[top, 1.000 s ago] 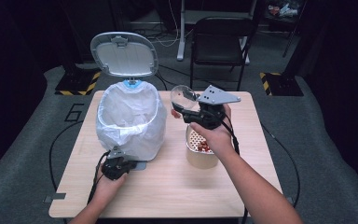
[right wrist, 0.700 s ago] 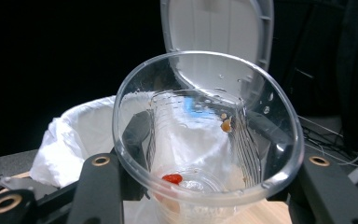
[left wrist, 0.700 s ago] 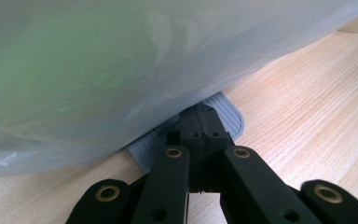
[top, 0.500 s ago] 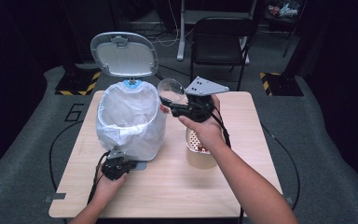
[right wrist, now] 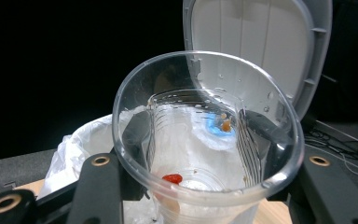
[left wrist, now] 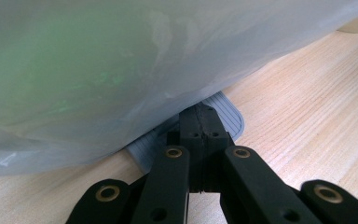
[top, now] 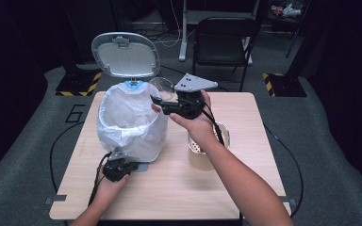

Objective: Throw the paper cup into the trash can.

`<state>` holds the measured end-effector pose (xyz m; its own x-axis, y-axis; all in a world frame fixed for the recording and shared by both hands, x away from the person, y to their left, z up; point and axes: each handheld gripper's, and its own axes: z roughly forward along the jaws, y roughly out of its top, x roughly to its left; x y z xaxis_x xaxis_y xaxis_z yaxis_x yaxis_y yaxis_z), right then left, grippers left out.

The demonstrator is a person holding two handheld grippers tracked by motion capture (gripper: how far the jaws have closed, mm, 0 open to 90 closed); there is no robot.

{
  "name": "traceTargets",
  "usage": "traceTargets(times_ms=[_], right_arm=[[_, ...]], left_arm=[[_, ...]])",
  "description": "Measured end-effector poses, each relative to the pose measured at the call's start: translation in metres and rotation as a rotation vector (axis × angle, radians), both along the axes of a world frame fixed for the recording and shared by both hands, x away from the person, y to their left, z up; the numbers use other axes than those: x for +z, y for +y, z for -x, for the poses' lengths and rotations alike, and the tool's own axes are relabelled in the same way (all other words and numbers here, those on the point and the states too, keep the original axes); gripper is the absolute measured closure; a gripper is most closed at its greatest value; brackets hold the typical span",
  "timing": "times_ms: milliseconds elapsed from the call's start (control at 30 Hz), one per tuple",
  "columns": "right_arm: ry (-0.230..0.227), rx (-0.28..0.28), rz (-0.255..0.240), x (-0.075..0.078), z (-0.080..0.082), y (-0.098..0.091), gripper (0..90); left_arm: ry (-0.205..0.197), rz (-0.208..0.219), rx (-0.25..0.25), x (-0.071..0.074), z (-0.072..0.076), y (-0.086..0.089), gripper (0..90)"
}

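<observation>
clear cup (right wrist: 207, 140) clamped in right claw (top: 162, 104), over bin (top: 131, 123) rim.

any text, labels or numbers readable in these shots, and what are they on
"6": large dark number on the grey floor mat, left of the table.
Clear cup: ridged lines like measuring marks, no figures readable.
Bin lid, bag and tub: no lettering to be made out.
</observation>
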<state>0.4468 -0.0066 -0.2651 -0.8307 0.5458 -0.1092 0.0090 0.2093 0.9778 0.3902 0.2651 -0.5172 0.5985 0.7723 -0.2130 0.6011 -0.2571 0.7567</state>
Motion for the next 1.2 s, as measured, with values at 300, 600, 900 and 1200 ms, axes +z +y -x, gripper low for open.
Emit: traceTargets(times_ms=[300, 600, 900, 1200], right_arm=[[0.01, 0.016, -0.002, 0.002, -0.007, 0.021, 46.6], [0.009, 0.034, -0.004, 0.001, -0.012, 0.035, 46.5], [0.017, 0.042, -0.005, 0.0, -0.017, 0.049, 46.3], [0.048, 0.054, 0.036, -0.009, -0.024, 0.075, 46.0]], left_arm=[[-0.014, -0.035, -0.011, 0.0, -0.001, 0.002, 90.0], [-0.006, 0.004, 0.013, 0.0, 0.0, 0.0, 90.0], [-0.002, -0.01, 0.004, 0.001, -0.001, 0.001, 90.0], [-0.005, -0.004, 0.005, 0.0, -0.001, 0.001, 90.0]])
